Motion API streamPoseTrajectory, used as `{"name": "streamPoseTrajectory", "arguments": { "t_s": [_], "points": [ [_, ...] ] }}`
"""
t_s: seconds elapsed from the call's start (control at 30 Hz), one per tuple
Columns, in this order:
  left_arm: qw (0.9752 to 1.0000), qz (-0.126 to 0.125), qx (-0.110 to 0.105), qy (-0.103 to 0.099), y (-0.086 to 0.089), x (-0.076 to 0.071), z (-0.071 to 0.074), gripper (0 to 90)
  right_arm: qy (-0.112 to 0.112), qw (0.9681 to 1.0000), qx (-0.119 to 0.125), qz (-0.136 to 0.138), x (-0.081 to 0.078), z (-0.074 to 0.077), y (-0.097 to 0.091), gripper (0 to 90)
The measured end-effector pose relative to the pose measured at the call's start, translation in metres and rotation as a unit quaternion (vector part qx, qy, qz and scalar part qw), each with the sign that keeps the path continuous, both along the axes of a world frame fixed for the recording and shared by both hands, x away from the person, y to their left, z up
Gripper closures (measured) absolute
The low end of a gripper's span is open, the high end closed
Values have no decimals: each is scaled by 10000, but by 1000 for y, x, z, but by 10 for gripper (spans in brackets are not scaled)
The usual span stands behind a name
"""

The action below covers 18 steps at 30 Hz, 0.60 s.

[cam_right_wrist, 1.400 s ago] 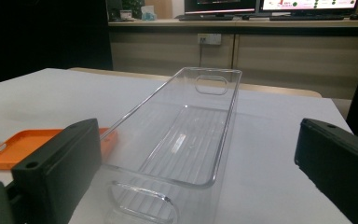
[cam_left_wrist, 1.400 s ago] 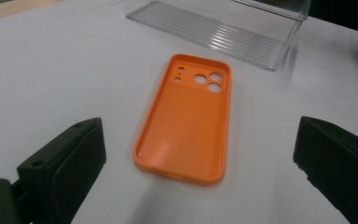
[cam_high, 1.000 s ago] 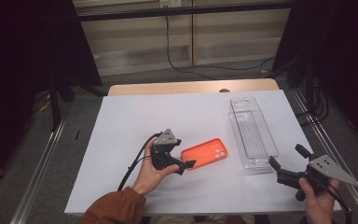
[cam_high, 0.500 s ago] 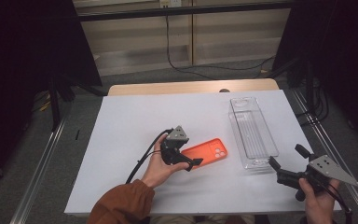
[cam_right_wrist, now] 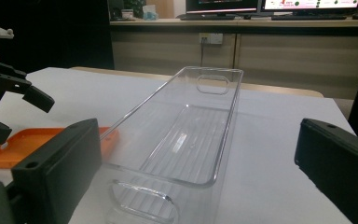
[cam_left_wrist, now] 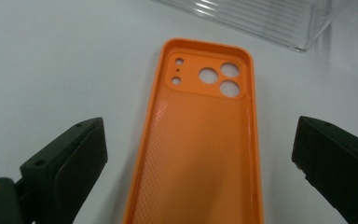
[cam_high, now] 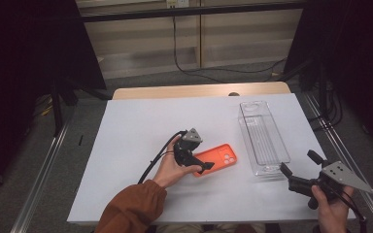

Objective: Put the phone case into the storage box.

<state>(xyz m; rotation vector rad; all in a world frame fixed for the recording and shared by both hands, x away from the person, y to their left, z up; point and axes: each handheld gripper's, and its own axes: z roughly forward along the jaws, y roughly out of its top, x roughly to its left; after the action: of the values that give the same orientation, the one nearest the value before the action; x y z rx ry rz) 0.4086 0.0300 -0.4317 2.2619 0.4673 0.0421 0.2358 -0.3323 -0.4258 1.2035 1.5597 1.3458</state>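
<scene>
Left gripper view: the left tongs (cam_left_wrist: 200, 163), spread after closing slightly, straddle the orange phone case (cam_left_wrist: 200, 144) lying hollow-side up, its near end cut off. The right tongs (cam_right_wrist: 200, 172) stand spread before the clear tray (cam_right_wrist: 186, 135) on the white worktop (cam_high: 126, 136); dark surroundings are hard to make out.

One orange phone case (cam_high: 216, 158), one clear tray (cam_high: 263, 137)

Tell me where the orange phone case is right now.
In the high view, the orange phone case lies flat on the white table, just left of the clear plastic tray, with the left claw open over its near end.
</scene>
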Motion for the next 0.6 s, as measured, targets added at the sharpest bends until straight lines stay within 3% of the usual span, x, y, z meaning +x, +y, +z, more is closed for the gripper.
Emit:
{"name": "streamPoseTrajectory", "arguments": {
  "t_s": [0.33,0.6],
  "points": [
    [9987,-161,466,125,-13,7,-4,39,2,10000,0,17,0,0,0,0],
    [9970,-255,708,168,-24,9,-10,39,7,10000,-4,18,0,0,0,0]
  ]
}}
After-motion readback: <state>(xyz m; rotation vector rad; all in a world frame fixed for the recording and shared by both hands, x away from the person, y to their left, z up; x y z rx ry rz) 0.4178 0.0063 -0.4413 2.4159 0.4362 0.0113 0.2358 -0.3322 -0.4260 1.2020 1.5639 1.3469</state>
